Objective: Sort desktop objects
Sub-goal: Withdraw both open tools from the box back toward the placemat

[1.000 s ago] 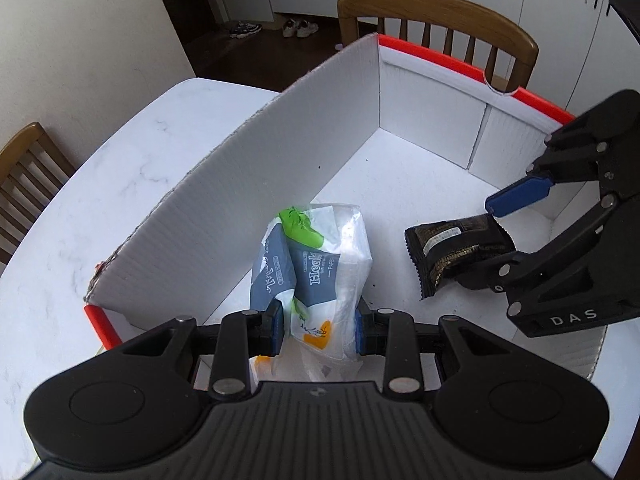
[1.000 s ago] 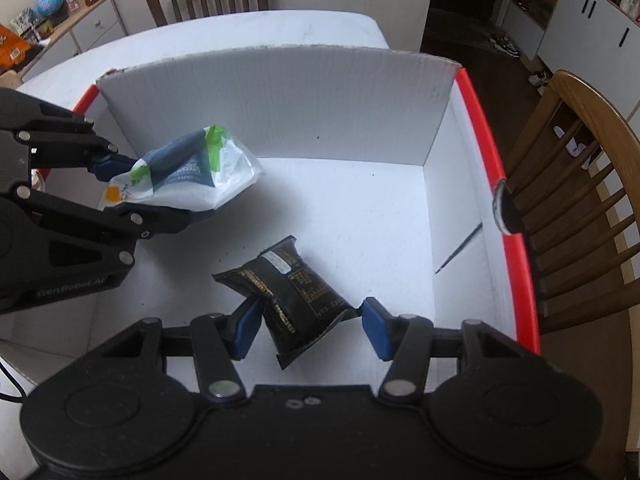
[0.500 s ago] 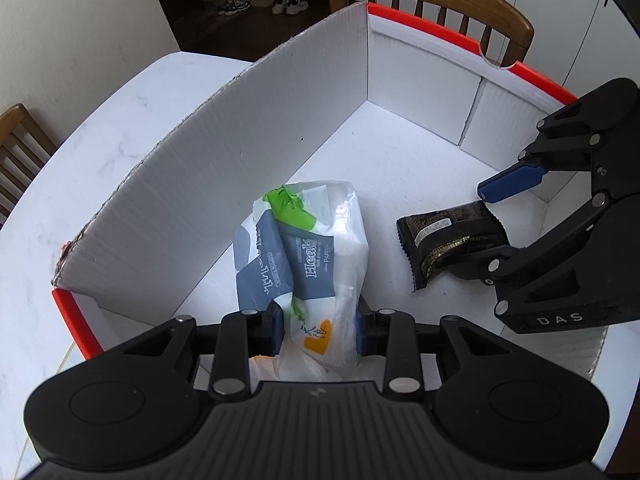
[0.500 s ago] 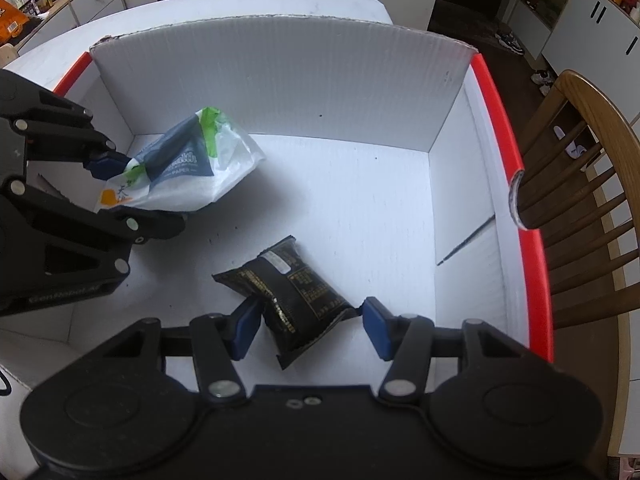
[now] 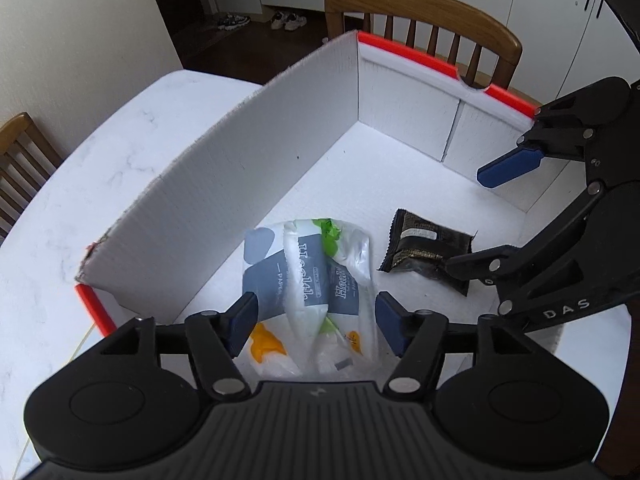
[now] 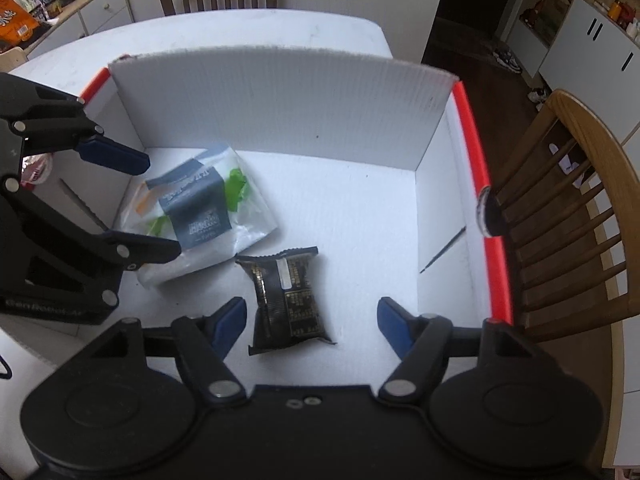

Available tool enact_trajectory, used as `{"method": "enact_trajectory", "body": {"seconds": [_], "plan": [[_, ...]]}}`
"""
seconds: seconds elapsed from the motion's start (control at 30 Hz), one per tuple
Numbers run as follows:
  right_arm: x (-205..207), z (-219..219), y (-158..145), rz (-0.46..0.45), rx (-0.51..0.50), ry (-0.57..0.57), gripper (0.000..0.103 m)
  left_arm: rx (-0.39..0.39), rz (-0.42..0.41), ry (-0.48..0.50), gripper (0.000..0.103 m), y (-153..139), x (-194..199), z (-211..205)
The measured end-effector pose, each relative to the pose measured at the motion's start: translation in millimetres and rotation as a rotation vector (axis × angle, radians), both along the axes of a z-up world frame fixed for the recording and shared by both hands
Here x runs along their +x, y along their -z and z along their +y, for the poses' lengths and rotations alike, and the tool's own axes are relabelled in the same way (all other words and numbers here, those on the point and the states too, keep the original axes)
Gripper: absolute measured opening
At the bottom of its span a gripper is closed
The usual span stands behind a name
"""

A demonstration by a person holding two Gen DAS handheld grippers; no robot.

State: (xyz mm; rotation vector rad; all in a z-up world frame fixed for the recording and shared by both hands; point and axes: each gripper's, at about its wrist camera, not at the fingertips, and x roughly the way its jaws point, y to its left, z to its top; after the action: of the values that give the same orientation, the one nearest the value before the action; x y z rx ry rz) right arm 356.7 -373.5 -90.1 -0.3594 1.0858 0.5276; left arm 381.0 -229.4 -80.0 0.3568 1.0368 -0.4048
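One box on the desk, two packets inside, two grippers over them.

The white desk (image 6: 248,24) carries one white corrugated box (image 5: 240,184) with red-edged rims. On its floor lie two things: a clear plastic bag (image 5: 316,280) with grey and green print near the box's left wall, and a smaller black packet (image 6: 286,296) just beside it. The left gripper (image 5: 316,320) is opening, its pads off the bag between them; the right gripper (image 6: 308,320) is opening around the packet, not pressing it.

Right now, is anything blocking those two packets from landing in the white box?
Nothing visible does. The clear bag and black packet already lie on the box floor, between the opening jaws of the left gripper and right gripper.
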Motion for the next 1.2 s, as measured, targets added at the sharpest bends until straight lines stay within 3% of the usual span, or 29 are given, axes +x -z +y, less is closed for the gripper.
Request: {"method": "enact_trajectory", "body": {"seconds": [0.57,1.2], "plan": [[-40,-12,-72,-0.084,0.110,0.010,0.071,-0.091,-0.113,-0.019,0.064,-50,-48,12],[-94,0,-115,-0.192,0.196,0.037,0.071,-0.185,-0.268,-0.075,0.064,-99,-118,53]]}}
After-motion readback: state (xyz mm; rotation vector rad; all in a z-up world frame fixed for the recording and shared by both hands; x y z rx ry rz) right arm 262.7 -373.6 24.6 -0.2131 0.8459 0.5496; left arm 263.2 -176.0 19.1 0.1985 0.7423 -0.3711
